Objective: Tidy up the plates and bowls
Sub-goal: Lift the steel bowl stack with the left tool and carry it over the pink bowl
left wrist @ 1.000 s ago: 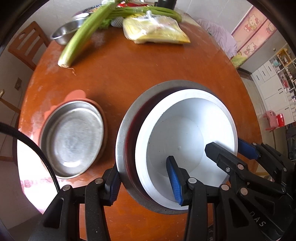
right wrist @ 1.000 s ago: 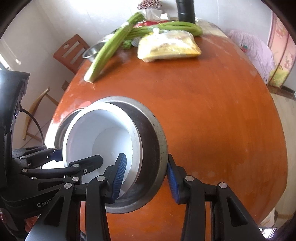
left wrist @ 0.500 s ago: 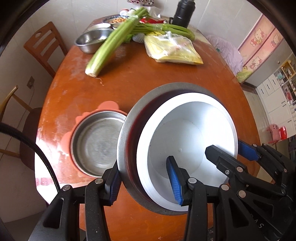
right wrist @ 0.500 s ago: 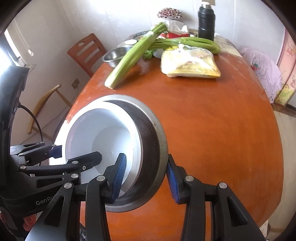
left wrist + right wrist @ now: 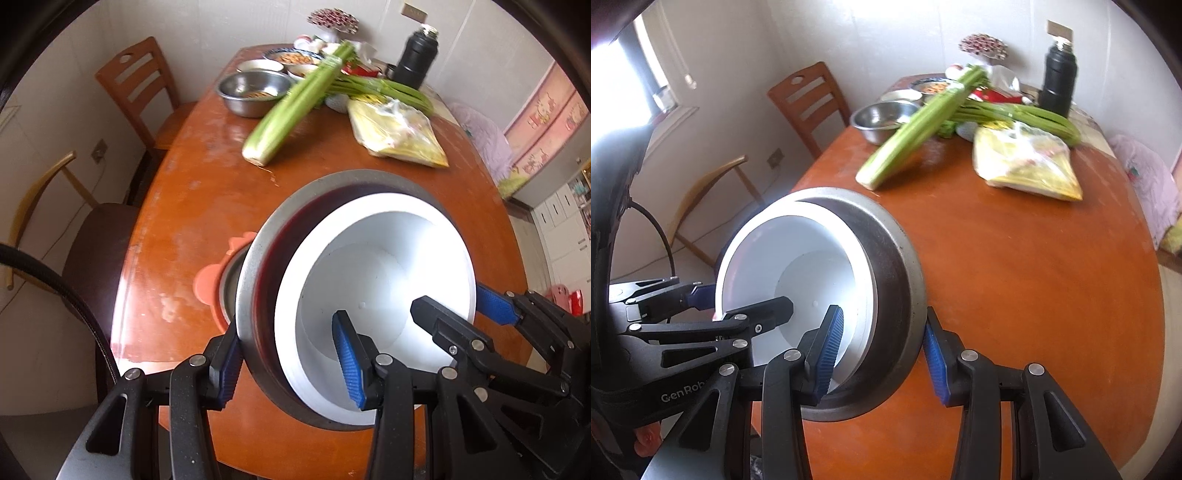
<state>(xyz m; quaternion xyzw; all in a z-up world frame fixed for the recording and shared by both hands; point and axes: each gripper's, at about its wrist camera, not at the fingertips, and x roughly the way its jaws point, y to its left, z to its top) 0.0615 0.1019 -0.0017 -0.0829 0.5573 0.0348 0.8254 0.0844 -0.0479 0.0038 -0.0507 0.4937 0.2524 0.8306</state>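
Note:
A white bowl sits nested in a steel plate, and both are held tilted up off the round wooden table. My left gripper is shut on the near left rim of the stack. My right gripper is shut on the right rim; it also shows in the left wrist view. The bowl and steel plate show in the right wrist view too. A second steel plate on a pink mat lies mostly hidden behind the stack.
At the far end lie celery, a yellow bag, a steel bowl, food dishes and a black flask. Wooden chairs stand to the left. The table's near edge is close.
Both grippers have lifted the stacked bowl and plate higher and tilted it more upright. It has moved left over the second steel plate, now mostly hiding it.

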